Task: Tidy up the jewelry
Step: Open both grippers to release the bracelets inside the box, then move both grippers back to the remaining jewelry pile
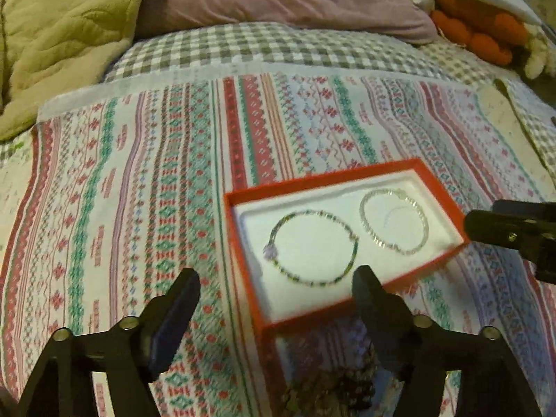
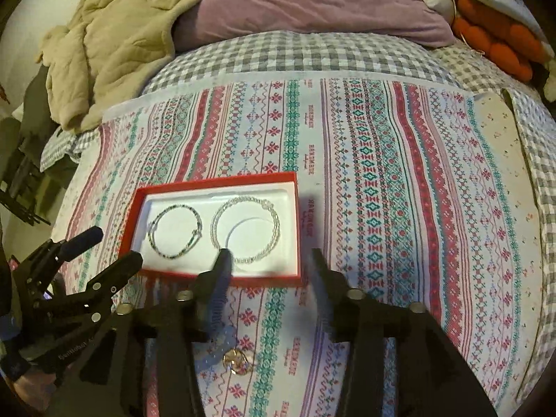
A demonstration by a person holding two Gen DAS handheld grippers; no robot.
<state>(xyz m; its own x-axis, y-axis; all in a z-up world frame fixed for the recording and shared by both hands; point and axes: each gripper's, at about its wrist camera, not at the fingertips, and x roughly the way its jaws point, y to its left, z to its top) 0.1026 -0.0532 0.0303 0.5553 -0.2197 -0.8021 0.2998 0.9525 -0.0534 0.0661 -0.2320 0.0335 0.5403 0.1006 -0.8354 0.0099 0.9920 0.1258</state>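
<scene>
A red box (image 1: 243, 198) (image 2: 299, 215) with a white lining lies on the patterned cloth. In it lie a dark beaded bracelet (image 1: 314, 246) (image 2: 175, 231) and a clear beaded bracelet (image 1: 394, 222) (image 2: 246, 231). My left gripper (image 1: 276, 295) (image 2: 114, 246) is open and empty just before the box's near left corner. My right gripper (image 2: 269, 264) (image 1: 486, 226) is open and empty at the box's near right edge. A dark beaded piece (image 1: 333, 385) lies on the cloth under my left gripper. A small gold-pink ring piece (image 2: 238, 361) lies under my right gripper.
The striped patterned cloth (image 2: 399, 191) lies over a grey checked bedsheet (image 2: 295, 52). A purple pillow (image 2: 312, 0), a beige quilt (image 2: 104, 52) and an orange plush (image 2: 500, 45) lie at the back. A pale flowered card (image 2: 500, 132) lies at the right.
</scene>
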